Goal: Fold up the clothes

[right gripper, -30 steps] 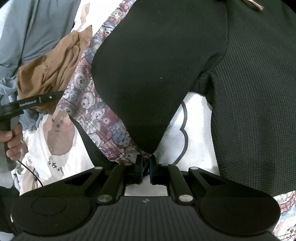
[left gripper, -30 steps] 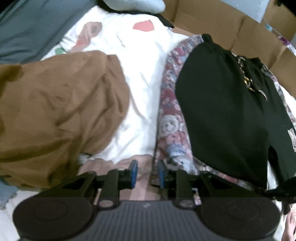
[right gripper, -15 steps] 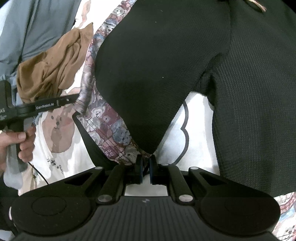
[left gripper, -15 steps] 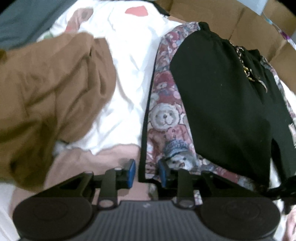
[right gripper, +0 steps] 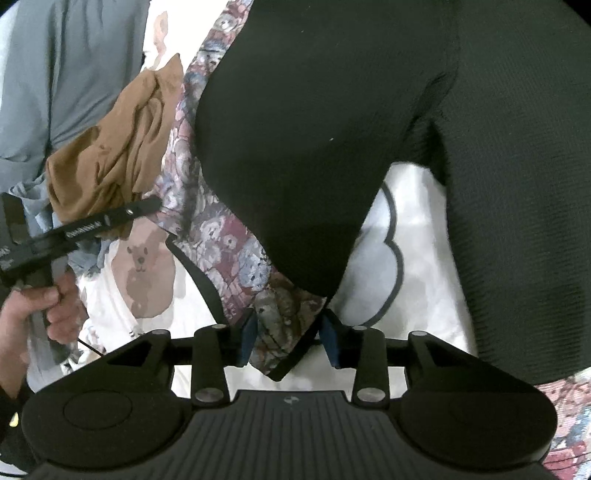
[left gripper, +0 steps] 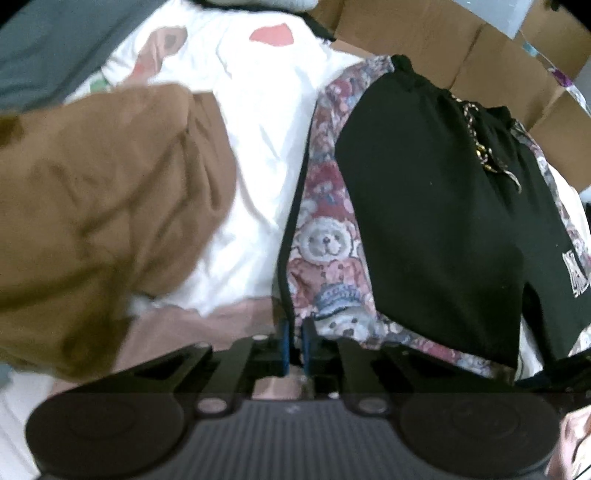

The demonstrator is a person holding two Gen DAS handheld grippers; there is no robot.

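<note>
A teddy-bear print garment (left gripper: 325,251) with black trim lies on the bed, and black shorts (left gripper: 424,206) are spread on top of it. My left gripper (left gripper: 294,343) is closing its jaws, and the garment's black-trimmed left edge is pinched between the blue pads. In the right wrist view the left gripper (right gripper: 157,205) meets that same edge of the teddy-bear print garment (right gripper: 221,236). My right gripper (right gripper: 290,339) is opening; the garment's near corner lies loose between its pads, which do not touch it. The black shorts (right gripper: 295,129) fill the upper part of that view.
A crumpled brown garment (left gripper: 92,184) lies left of the print garment on a white cartoon-print sheet (left gripper: 266,129). Grey-blue cloth (right gripper: 74,74) sits at far left. Cardboard boxes (left gripper: 424,33) stand behind the bed. A person's hand (right gripper: 37,310) holds the left gripper's handle.
The left gripper shifted right onto the print garment's black-trimmed edge and closed on it. The right gripper's jaws, shut on the corner before, have spread apart and let it go.
</note>
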